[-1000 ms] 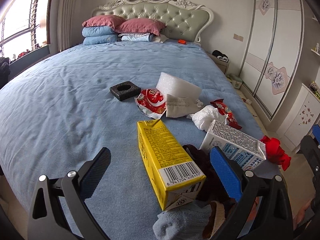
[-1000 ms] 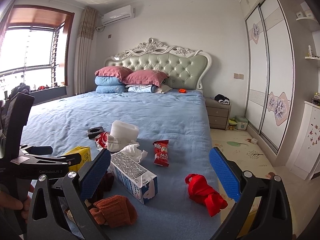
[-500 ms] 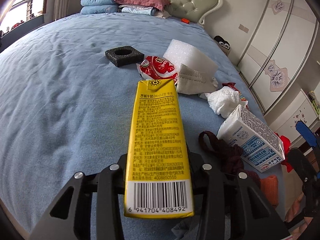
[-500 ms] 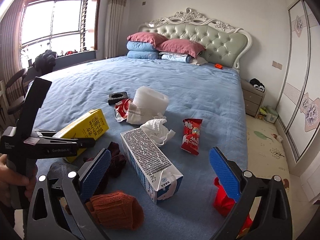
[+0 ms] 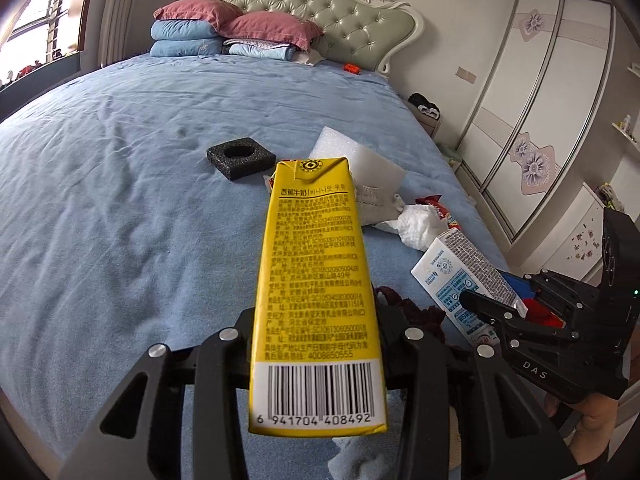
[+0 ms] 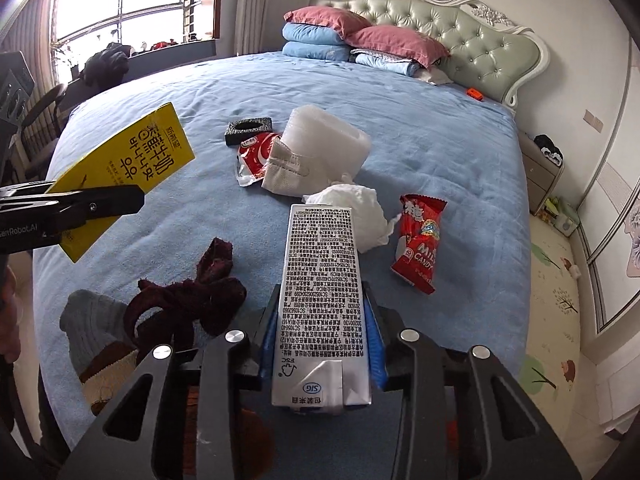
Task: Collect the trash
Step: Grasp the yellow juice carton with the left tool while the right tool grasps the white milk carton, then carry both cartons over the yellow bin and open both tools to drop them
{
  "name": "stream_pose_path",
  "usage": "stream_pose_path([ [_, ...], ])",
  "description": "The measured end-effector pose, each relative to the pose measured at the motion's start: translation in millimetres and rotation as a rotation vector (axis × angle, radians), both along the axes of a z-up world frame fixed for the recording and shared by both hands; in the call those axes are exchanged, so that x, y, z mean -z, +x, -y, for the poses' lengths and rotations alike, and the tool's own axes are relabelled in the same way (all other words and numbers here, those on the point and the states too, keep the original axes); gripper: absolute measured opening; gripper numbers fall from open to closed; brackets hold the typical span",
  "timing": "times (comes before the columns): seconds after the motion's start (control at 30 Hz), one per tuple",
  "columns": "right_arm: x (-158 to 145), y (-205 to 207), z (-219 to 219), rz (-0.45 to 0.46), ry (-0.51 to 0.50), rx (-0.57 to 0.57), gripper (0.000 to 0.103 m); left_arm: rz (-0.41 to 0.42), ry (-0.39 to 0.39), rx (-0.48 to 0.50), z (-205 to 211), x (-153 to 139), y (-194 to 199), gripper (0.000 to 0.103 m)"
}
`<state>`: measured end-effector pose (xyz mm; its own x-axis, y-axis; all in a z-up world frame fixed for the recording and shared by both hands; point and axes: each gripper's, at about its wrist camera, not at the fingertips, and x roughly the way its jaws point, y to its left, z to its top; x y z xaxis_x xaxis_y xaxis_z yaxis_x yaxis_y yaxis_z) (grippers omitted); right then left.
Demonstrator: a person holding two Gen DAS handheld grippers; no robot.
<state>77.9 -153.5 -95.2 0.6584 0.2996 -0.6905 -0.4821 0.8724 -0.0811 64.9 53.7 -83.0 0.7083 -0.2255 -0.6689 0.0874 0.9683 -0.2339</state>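
Observation:
My left gripper [image 5: 316, 344] is shut on a yellow milk carton [image 5: 314, 280] and holds it lifted above the blue bed; the carton also shows at the left of the right wrist view [image 6: 132, 168]. My right gripper [image 6: 320, 332] is shut on a white and grey milk carton [image 6: 320, 280], which also shows in the left wrist view [image 5: 460, 272]. Still on the bed lie a red candy wrapper [image 6: 418, 240], a crumpled tissue [image 6: 360, 216], a face mask [image 6: 286, 172], a white foam block [image 6: 328, 140], a red foil wrapper [image 6: 252, 156] and a black foam square [image 6: 248, 130].
Dark red socks [image 6: 200, 296] and grey and brown socks [image 6: 96, 332] lie near the bed's foot edge. Pillows [image 6: 360, 40] sit at the headboard. A nightstand [image 6: 546, 164], wardrobe [image 5: 532, 120] and floor mat [image 6: 556, 300] are to the right of the bed.
My right gripper moved down over the white carton and shut on it. My left gripper, closed on the yellow carton since half a second ago, has lifted it off the bed.

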Motion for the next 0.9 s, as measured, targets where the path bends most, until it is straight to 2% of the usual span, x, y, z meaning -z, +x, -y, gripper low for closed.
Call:
stream_pose_path([
  [0.27,-38.8,-21.6,34.9,0.094,0.190,0.037,0.036,0.046,-0.003,0.055,23.0,-19.2,-8.1,0.040],
  [0.47,-66.9,-54.7,97.4,0.166,0.335,0.119,0.036,0.067,0.000,0.178,69.7,-30.7,-13.5,0.040],
  [0.63,-75.4,-86.7,158.4,0.214,0.340,0.229,0.036,0.046,-0.004,0.319,133.3,-28.0,-12.4,0.040],
  [0.77,-67.6,-105.5,209.2,0.216,0.313,0.342,0.036,0.011,-0.019,0.453,197.0,-20.8,-13.7,0.040],
  [0.9,-53.6,-131.7,258.0,0.209,0.284,0.460,0.036,-0.014,0.002,0.590,268.2,-10.1,-21.6,0.040],
])
